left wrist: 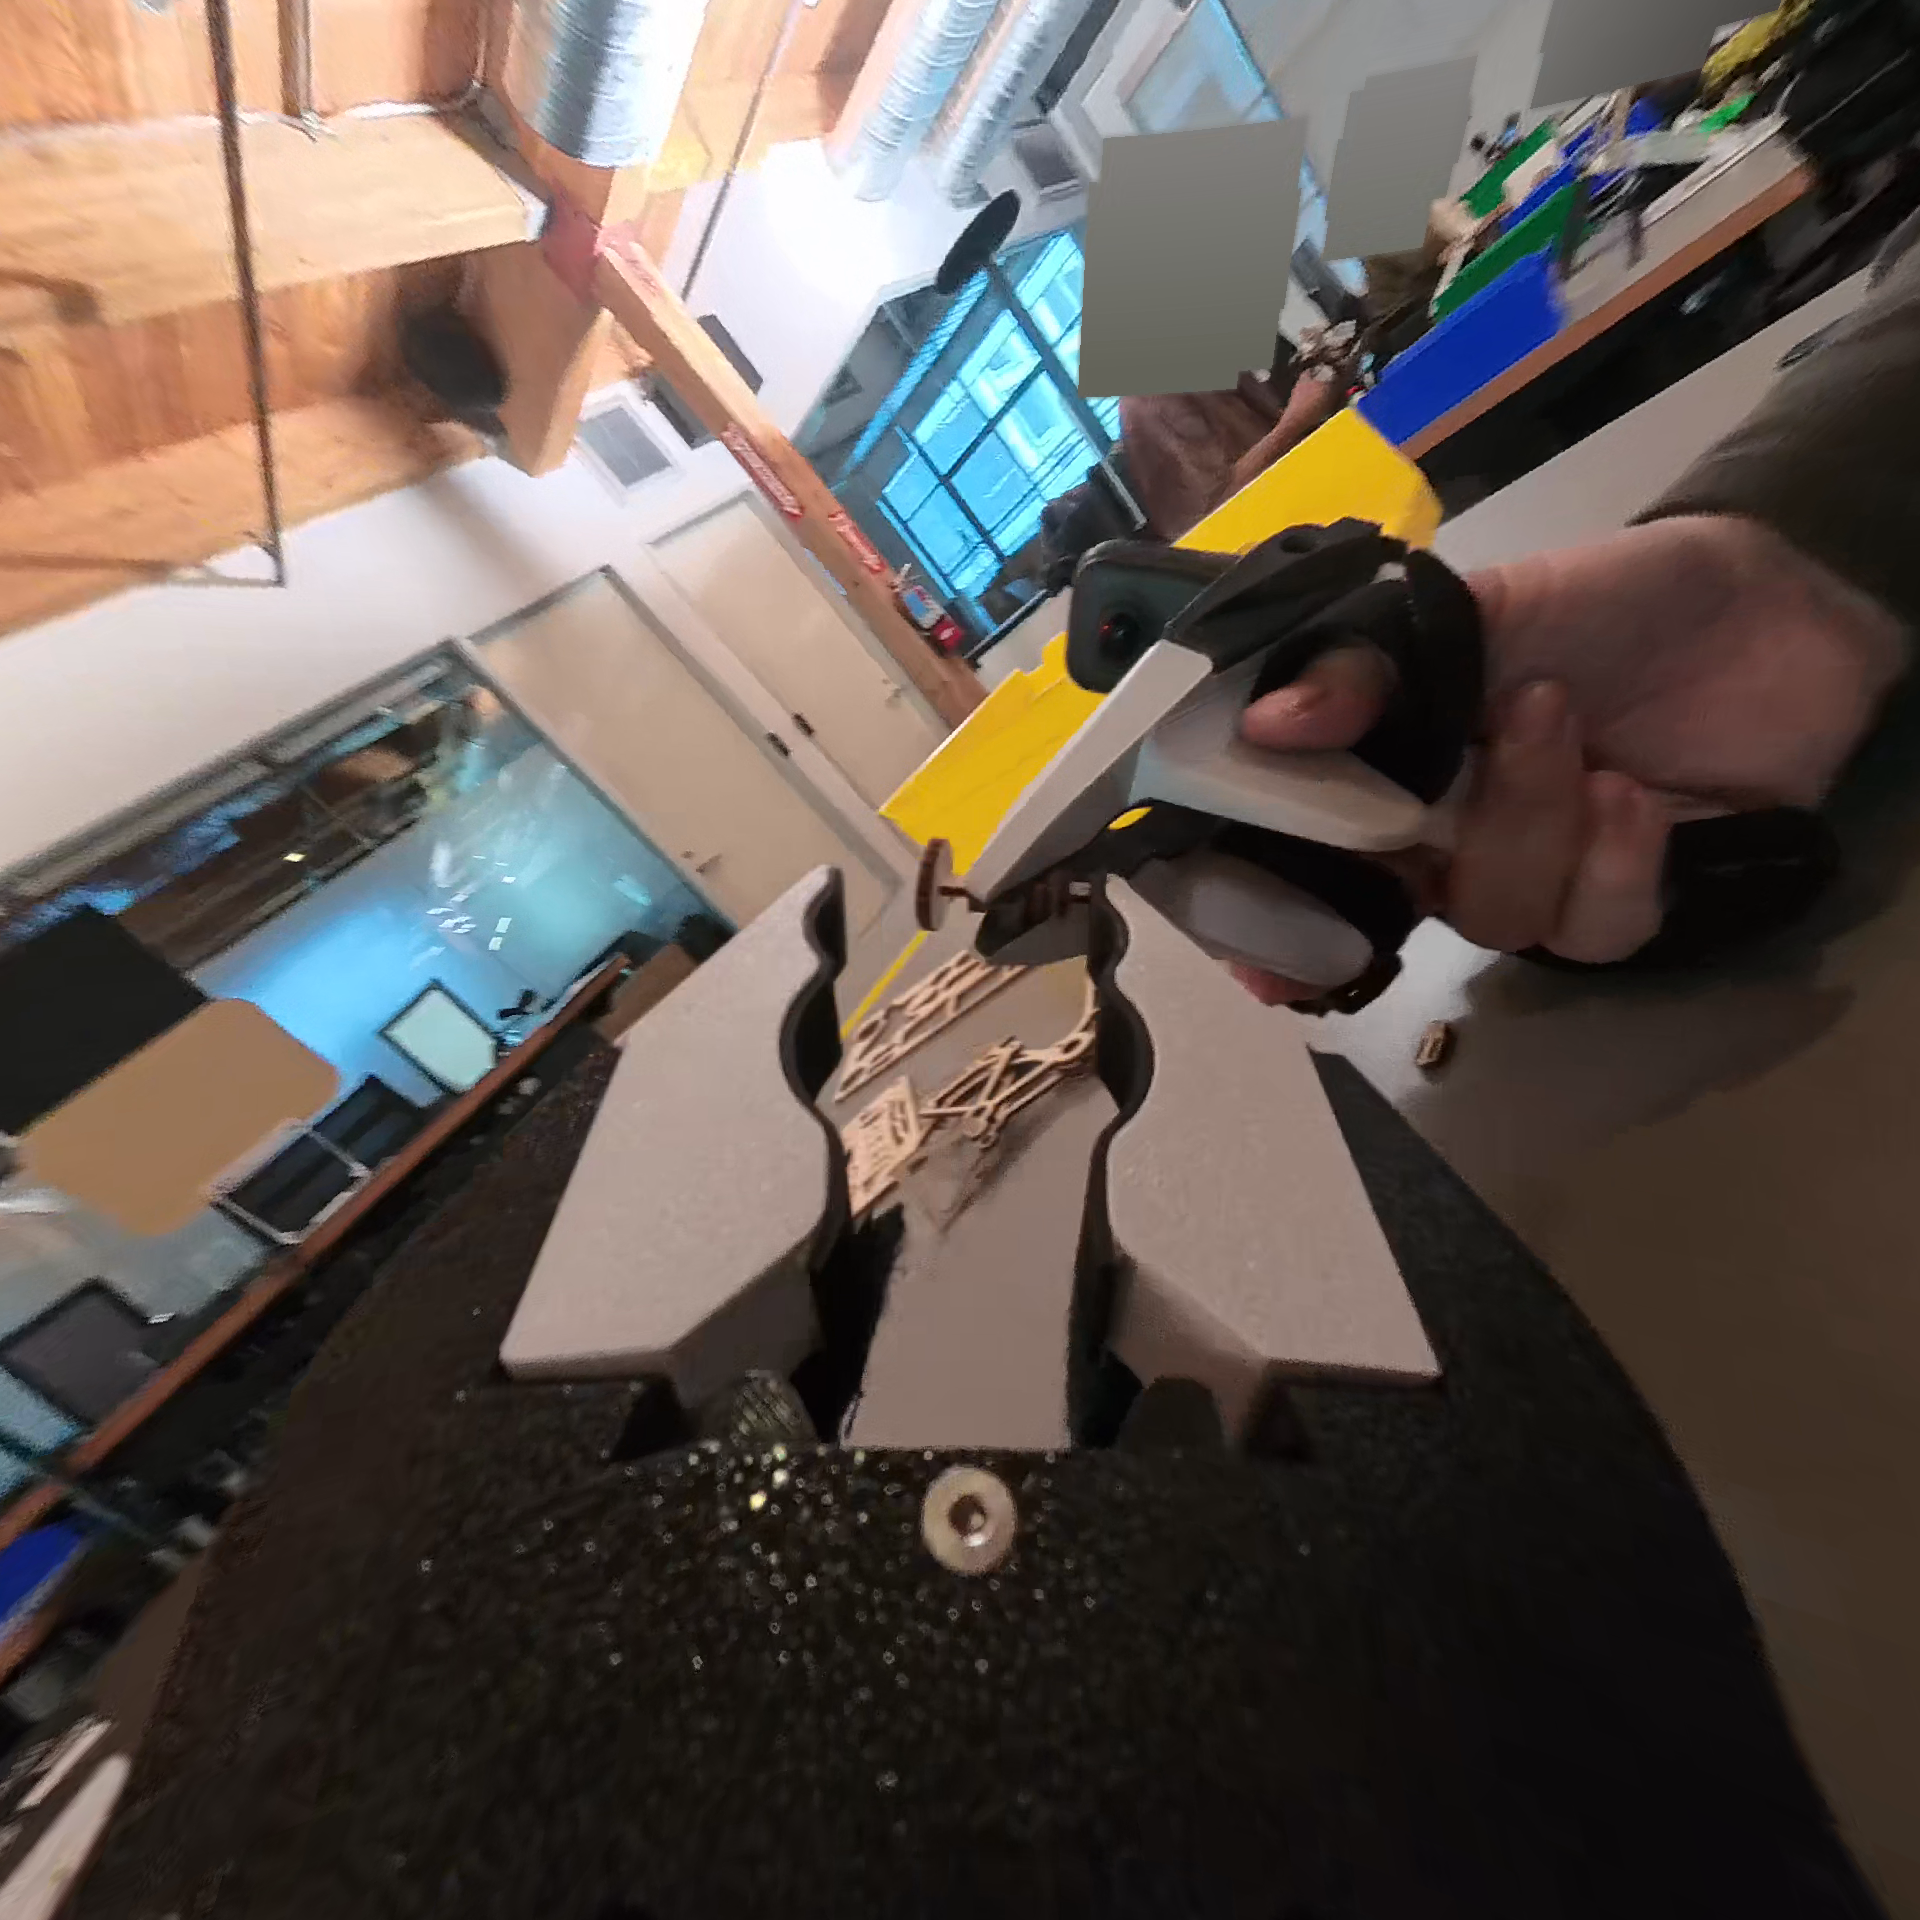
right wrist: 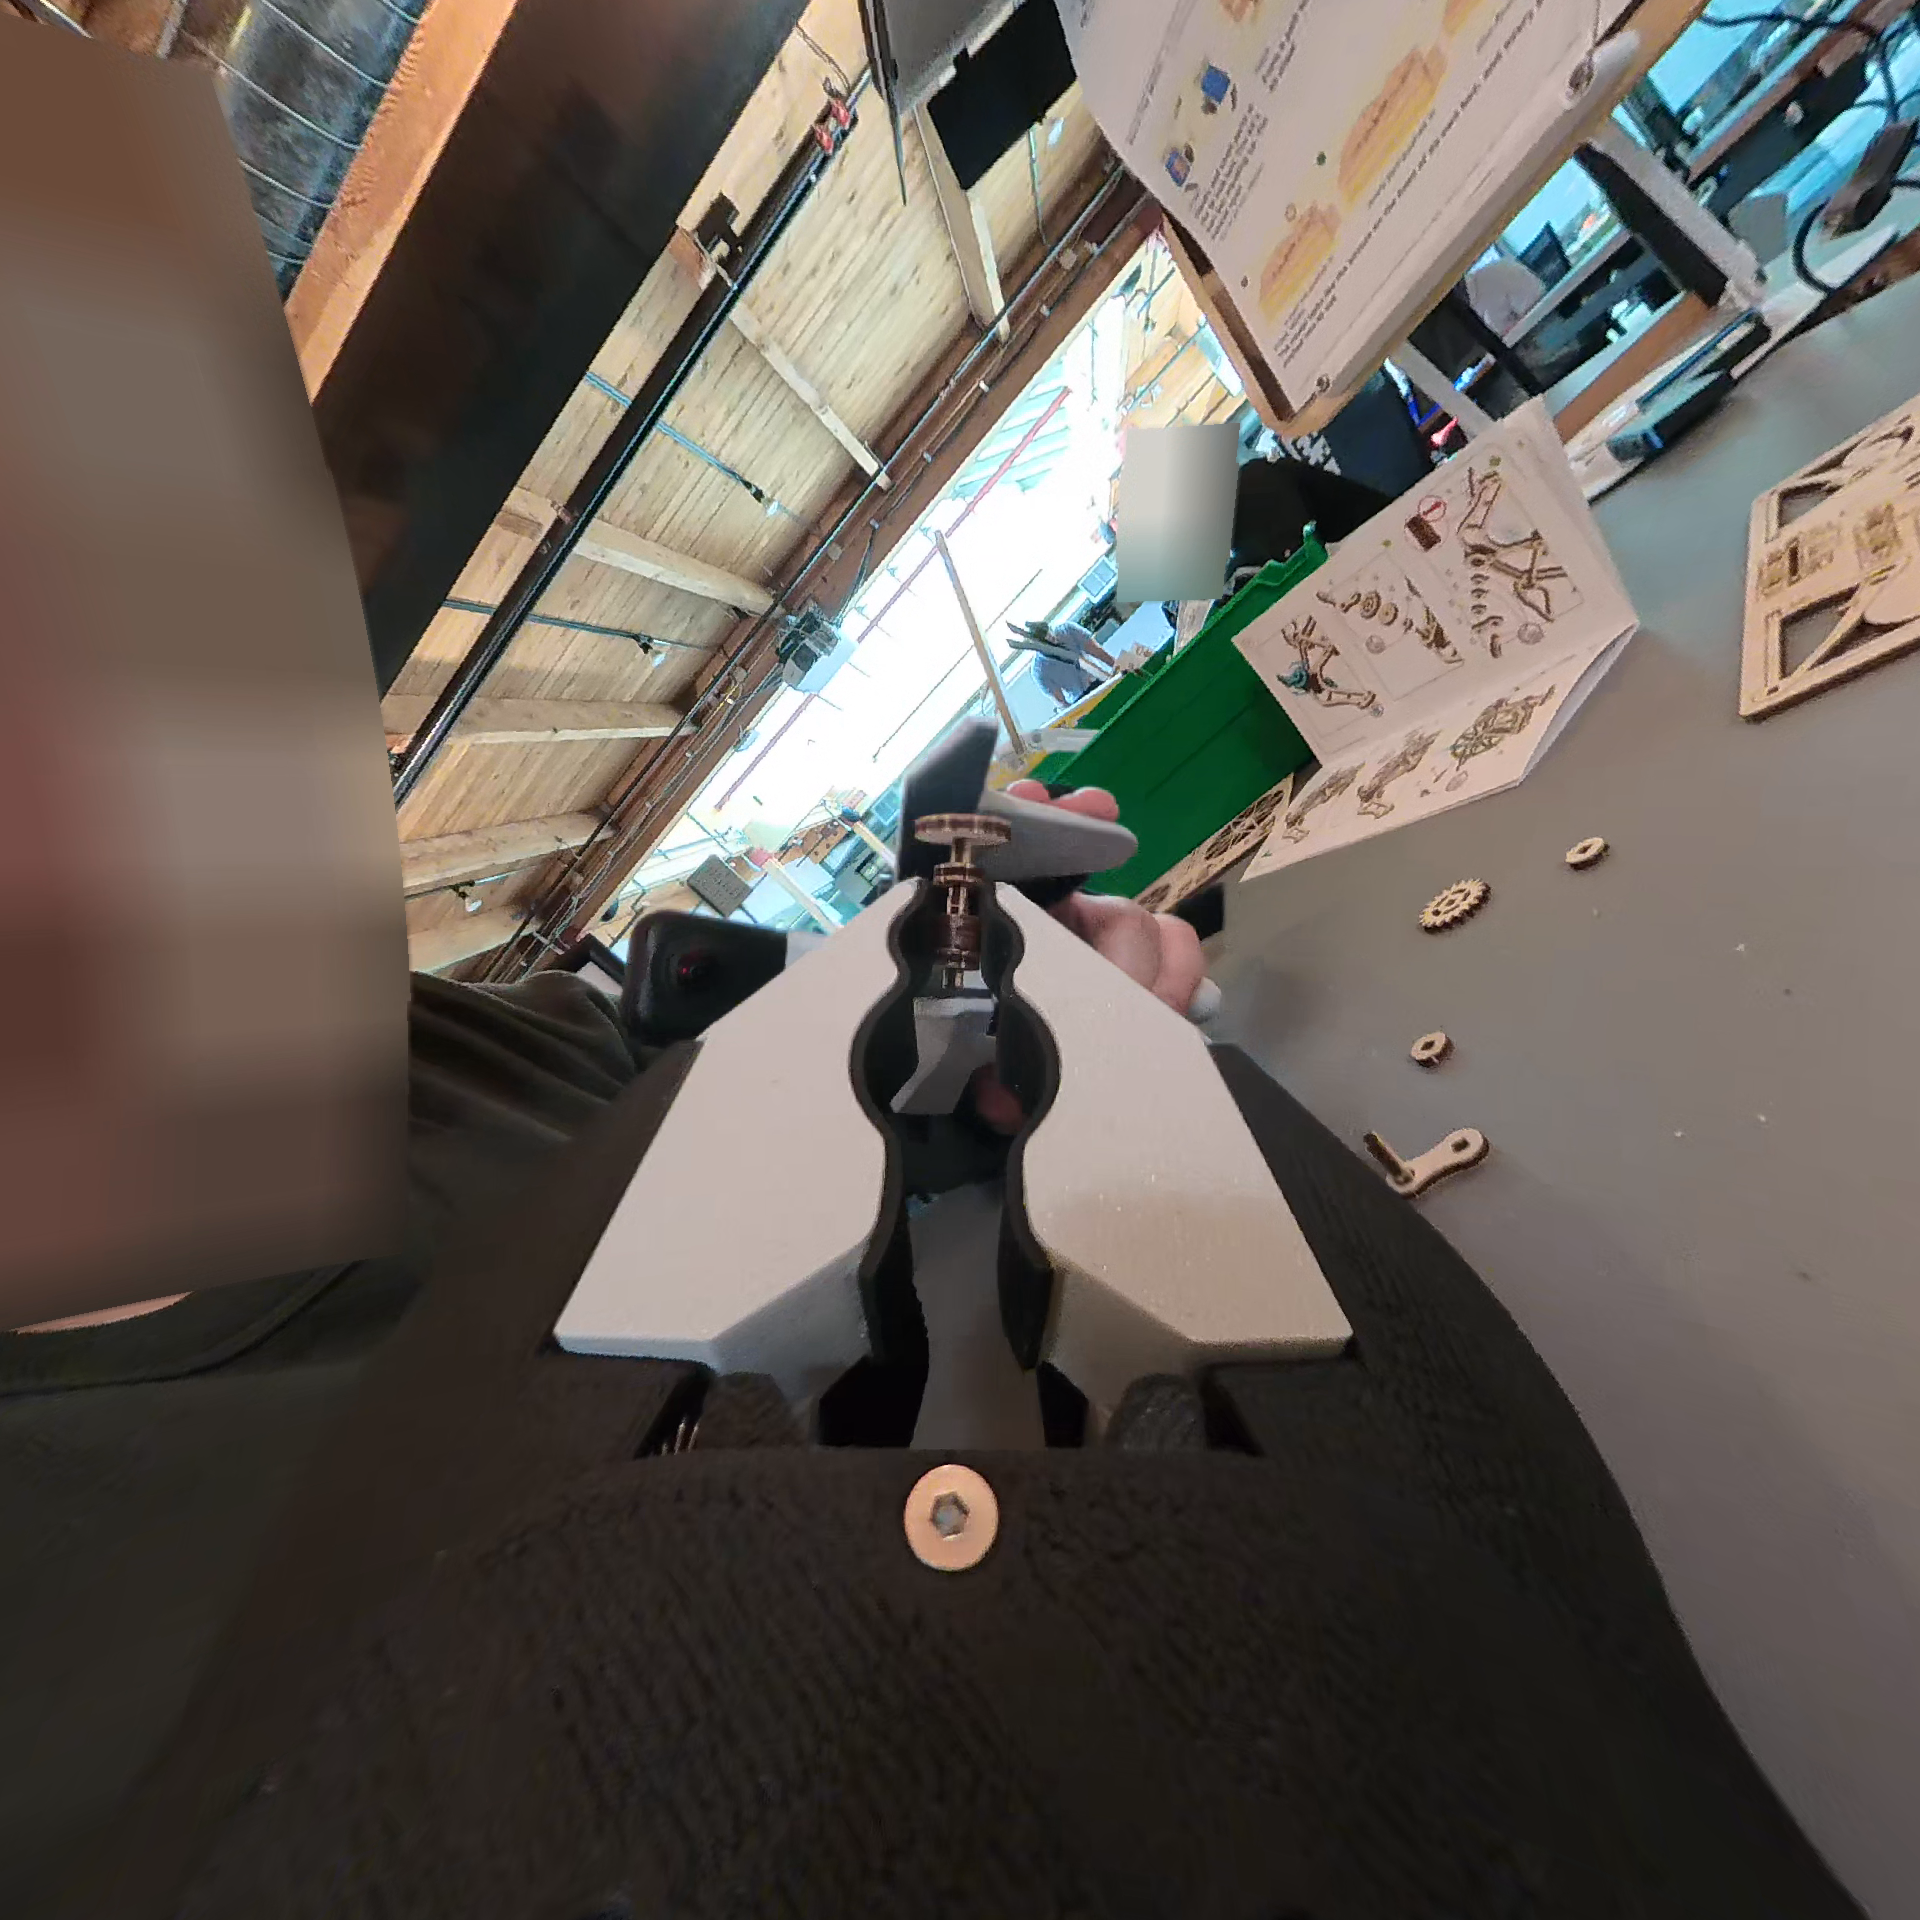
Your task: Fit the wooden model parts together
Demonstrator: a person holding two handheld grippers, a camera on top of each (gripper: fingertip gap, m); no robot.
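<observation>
Two grippers [left wrist: 971,904] [right wrist: 961,914]. One wooden axle piece [right wrist: 958,883]. One gear [right wrist: 1454,905], two small rings [right wrist: 1587,853] [right wrist: 1431,1048], one crank [right wrist: 1429,1158], right of frame. One booklet [right wrist: 1455,634].

A small wooden axle assembly [right wrist: 958,894], a thin shaft with a round disc at its far end and dark stacked washers, sits pinched between claw tips, held clear of the tabletop. Loose pieces lie on the grey tabletop [right wrist: 1662,1039]: a toothed gear [right wrist: 1452,904], two small rings, a crank arm [right wrist: 1434,1158], and cut-out sheets [left wrist: 977,1081].
</observation>
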